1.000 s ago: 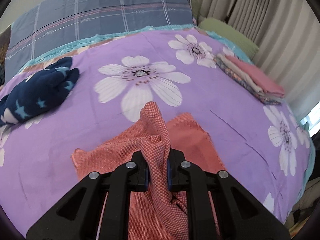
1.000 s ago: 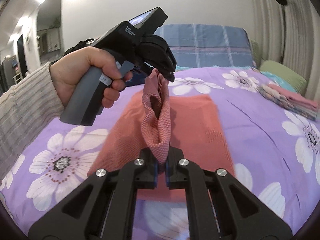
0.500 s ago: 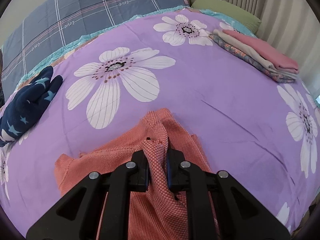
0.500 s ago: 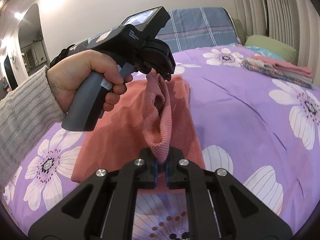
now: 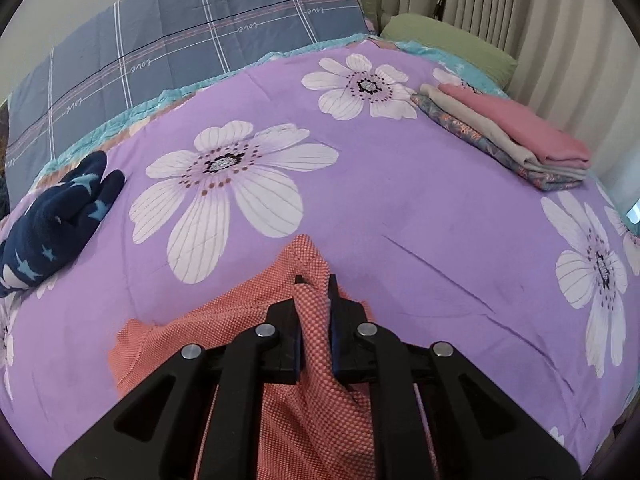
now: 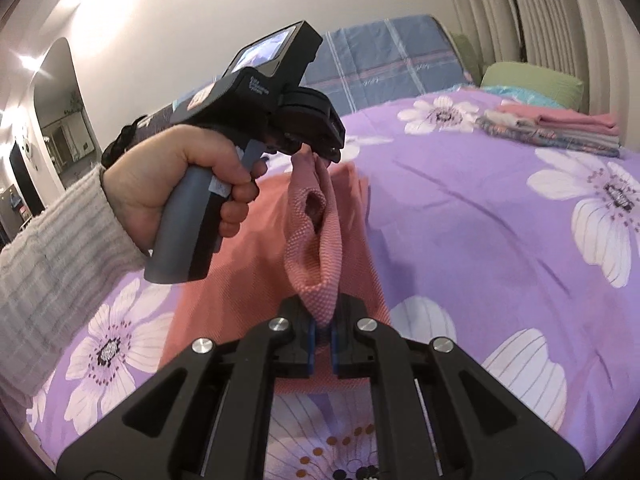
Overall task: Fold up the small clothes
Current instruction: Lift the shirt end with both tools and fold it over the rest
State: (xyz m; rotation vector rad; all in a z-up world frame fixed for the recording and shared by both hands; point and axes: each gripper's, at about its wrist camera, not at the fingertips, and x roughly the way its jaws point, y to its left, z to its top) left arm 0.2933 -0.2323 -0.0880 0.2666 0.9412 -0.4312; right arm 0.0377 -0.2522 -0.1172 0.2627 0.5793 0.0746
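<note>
A bed (image 5: 400, 208) under a purple flowered sheet is carrying the coral garment (image 5: 240, 320), part lying flat, one edge lifted between both grippers. The left gripper (image 5: 314, 312) and right gripper (image 6: 322, 328) are each clamping that edge in their jaws.

Ahead of the orange-red cloth (image 5: 256, 320) the purple flowered bedspread (image 5: 400, 200) lies bare across its whole middle — wide room for either gripper to pass; on the left edge a navy star-print garment (image 5: 56, 216) takes up the margin; at the far right a stack of folded clothes (image 5: 516, 136) sits well apart from the cloth; beyond, a plaid pillow (image 5: 180, 40) and a green pillow (image 5: 448, 44) close the head of the bed — curtains (image 5: 540, 20) bound the right side.
</note>
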